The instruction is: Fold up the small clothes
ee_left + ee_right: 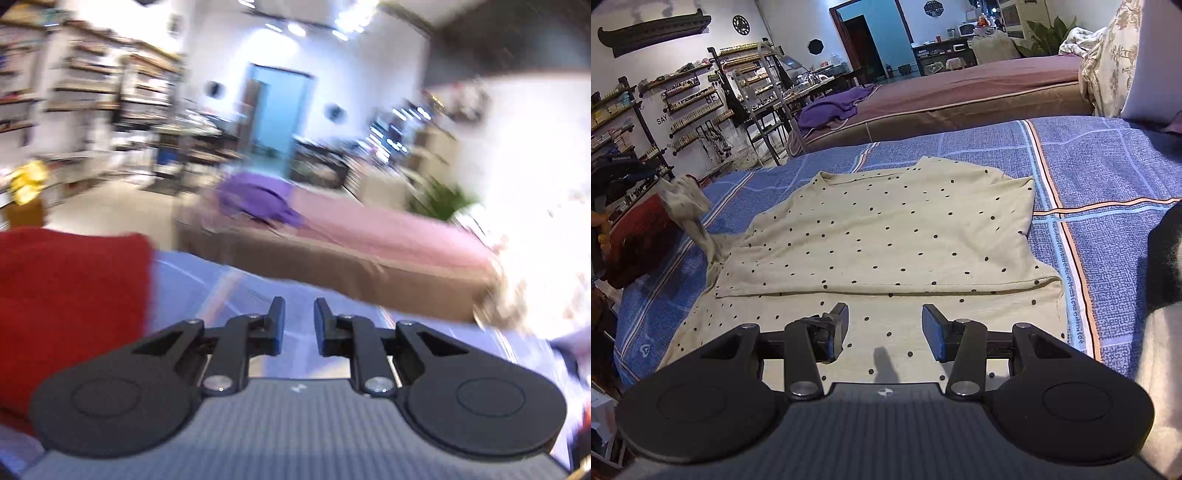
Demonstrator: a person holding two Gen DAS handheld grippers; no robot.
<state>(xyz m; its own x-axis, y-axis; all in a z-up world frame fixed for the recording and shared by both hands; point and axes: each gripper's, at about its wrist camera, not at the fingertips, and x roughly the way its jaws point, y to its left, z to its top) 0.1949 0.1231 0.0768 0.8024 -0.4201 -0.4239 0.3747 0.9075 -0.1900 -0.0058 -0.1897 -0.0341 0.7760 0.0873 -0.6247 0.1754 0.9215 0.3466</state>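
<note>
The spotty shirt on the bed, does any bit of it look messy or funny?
Yes. The spotted shirt lies mostly flat on the blue bedspread, with its bottom part folded up. But its sleeve on the picture's left is bunched and twisted, sticking up off the bed instead of lying flat.

The left wrist view rides low over the blue bedspread (207, 273), tilted and blurred, facing the far room. The right wrist view looks down closely on the dotted shirt (886, 236). Both share the purple blanket (255, 201), brown bed (369, 254) and blue doorway (275, 110).
</note>
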